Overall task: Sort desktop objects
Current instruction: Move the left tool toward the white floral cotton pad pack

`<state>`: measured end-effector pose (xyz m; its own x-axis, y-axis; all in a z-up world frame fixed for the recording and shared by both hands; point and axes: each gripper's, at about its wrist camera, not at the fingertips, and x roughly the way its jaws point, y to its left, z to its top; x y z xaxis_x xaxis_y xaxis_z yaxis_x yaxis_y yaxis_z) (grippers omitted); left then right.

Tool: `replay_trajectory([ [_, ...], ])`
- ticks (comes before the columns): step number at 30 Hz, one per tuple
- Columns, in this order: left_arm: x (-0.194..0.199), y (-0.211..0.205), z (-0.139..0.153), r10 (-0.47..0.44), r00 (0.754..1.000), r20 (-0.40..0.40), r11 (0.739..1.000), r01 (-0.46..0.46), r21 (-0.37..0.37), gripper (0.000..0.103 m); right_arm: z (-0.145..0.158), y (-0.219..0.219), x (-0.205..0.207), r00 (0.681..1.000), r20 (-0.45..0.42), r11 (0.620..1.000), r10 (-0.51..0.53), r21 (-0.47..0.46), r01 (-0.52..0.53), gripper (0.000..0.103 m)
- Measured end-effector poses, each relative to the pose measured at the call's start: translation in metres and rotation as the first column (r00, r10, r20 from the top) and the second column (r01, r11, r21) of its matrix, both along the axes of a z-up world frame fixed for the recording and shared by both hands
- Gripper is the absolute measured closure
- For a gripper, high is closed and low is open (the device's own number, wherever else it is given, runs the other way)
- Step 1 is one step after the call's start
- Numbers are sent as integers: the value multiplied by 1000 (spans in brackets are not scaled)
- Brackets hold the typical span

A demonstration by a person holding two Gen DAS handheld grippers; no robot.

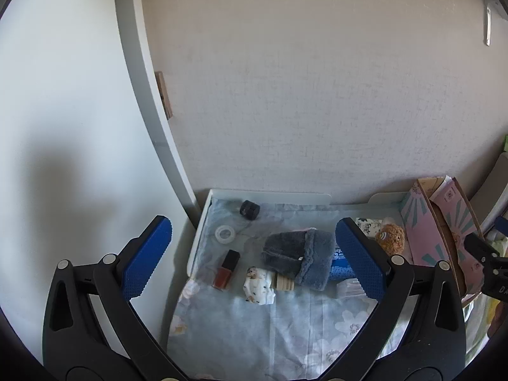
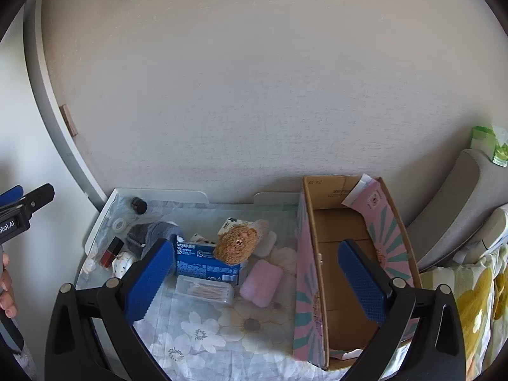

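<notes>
A small desk with a floral cloth (image 1: 279, 327) holds loose objects. My left gripper (image 1: 254, 254) is open and empty above a grey fuzzy slipper (image 1: 298, 254), a red nail polish bottle (image 1: 226, 270), a patterned white roll (image 1: 258, 285), a clear tape ring (image 1: 224, 232) and a black cap (image 1: 249, 210). My right gripper (image 2: 258, 282) is open and empty, over a blue box (image 2: 206, 260), a brown plush bear (image 2: 236, 243), a pink sponge (image 2: 261, 282) and a clear box of cotton swabs (image 2: 205, 289). An open pink cardboard box (image 2: 343, 273) stands at the right.
A white raised rim (image 1: 270, 195) borders the desk at the back and left, against the wall. A grey cushion (image 2: 457, 209) and a yellow-flowered fabric (image 2: 470, 311) lie right of the cardboard box. A green packet (image 2: 489, 144) sits behind them.
</notes>
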<state>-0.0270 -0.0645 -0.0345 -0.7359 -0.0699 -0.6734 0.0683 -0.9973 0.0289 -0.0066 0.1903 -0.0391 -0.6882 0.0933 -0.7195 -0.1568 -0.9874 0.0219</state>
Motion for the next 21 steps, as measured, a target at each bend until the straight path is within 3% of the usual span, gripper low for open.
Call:
replay_trajectory([
  [11, 5, -36, -28, 37, 999, 28, 997, -38, 63, 0, -28, -17, -9, 999, 36, 998, 30, -58, -28, 0],
  [15, 5, -35, -64, 23, 996, 92, 997, -29, 68, 0, -59, -32, -10, 996, 77, 995, 51, -84, -45, 0],
  [21, -3, -36, -140, -7, 984, 177, 994, -14, 113, 1, -125, -57, -20, 985, 166, 995, 50, -98, -34, 0],
])
